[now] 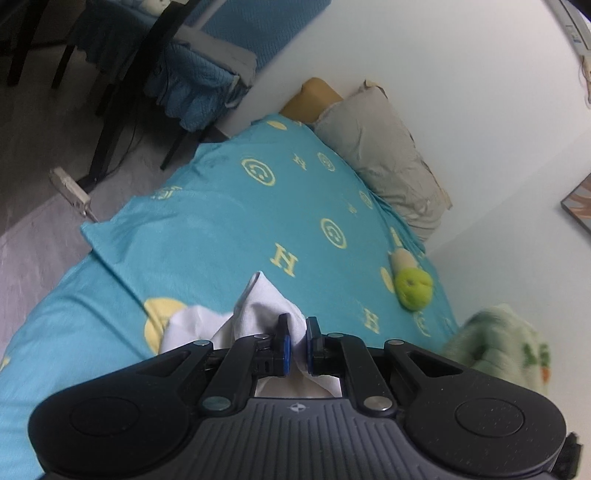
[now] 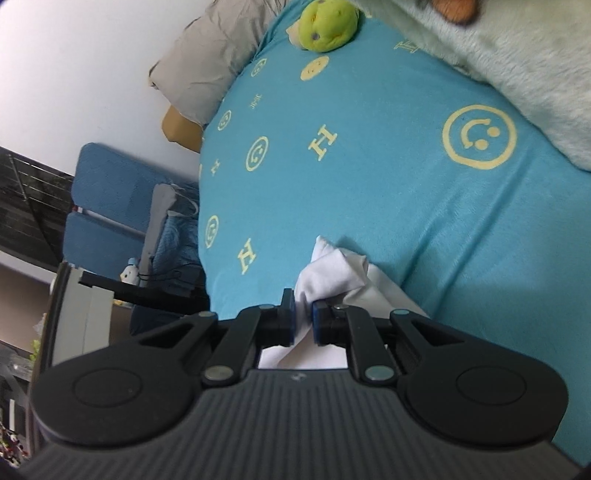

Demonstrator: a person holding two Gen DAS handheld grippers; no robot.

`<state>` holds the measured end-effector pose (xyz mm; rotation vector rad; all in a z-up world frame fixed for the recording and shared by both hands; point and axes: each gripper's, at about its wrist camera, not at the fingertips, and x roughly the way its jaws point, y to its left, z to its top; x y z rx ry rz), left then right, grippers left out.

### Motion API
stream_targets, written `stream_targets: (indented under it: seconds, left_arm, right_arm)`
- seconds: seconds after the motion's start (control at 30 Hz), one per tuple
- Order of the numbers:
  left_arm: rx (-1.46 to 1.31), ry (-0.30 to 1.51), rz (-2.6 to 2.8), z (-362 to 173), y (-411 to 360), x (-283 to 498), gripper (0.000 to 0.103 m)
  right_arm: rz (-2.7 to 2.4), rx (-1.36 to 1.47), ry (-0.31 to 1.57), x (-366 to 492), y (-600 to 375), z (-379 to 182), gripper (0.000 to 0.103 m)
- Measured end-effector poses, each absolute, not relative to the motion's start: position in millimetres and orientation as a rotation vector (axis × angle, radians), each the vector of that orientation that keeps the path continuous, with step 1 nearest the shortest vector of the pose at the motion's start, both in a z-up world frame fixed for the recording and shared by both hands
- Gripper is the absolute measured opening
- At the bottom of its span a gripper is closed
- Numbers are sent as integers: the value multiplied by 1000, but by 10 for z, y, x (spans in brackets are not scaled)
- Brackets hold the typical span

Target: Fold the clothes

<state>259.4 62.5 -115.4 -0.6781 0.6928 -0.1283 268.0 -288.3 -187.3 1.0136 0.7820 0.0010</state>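
Observation:
A white garment (image 1: 258, 310) is bunched above a bed covered by a turquoise blanket (image 1: 229, 221) with yellow smiley and H prints. My left gripper (image 1: 298, 332) is shut on a fold of this white cloth, which sticks out past the blue pads (image 1: 285, 345). In the right wrist view the same white garment (image 2: 332, 273) hangs over the turquoise blanket (image 2: 369, 177), and my right gripper (image 2: 303, 314) is shut on another bunch of it. Most of the garment lies hidden under both gripper bodies.
A green plush toy (image 1: 413, 288) (image 2: 328, 24) lies on the bed near a grey pillow (image 1: 384, 155) (image 2: 214, 66). A pale green fluffy blanket (image 1: 498, 343) (image 2: 517, 62) sits at the bed's side. Blue-covered chairs (image 1: 184, 85) (image 2: 107, 206) stand beyond the bed, by the white wall.

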Motion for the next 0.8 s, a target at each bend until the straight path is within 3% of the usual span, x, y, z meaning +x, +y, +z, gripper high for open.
stream_targets:
  seconds: [0.43,0.5,0.53,0.57,0.6,0.63,0.67,0.8]
  left_arm:
    - [-469,712,-122,-1385,476,2806,12]
    - [-423,724,-119,-1341,438,2794,18]
    - [-407,724,-125,-1322,421,2779,29]
    - [-393,723,-134,-1303,405,2761,39]
    - [-382,704,-129,-1275,389,2727,62]
    - [-372,681,-121,-1246,372,2689,81]
    - [-350,669,-125,-1219,351,2647,87]
    - [-254,632,-147,-1110,262,2479,95]
  right_arm:
    - [6,979,824,2894,-2837,-2181,14]
    - [10,936,825,2876,-2806,-2130,15]
    - [11,909,826,2866,-2783,-2096,22]
    - [15,882,823,2852,-2757,-2057,44]
    - [28,857,810,2826,-2720,-2000,58]
    - [41,835,789,2789,-2677,-1934,85]
    - [55,813,767,2752,-2634,-1869,94]
    - [89,649,670,2540,-2439,-1589,94]
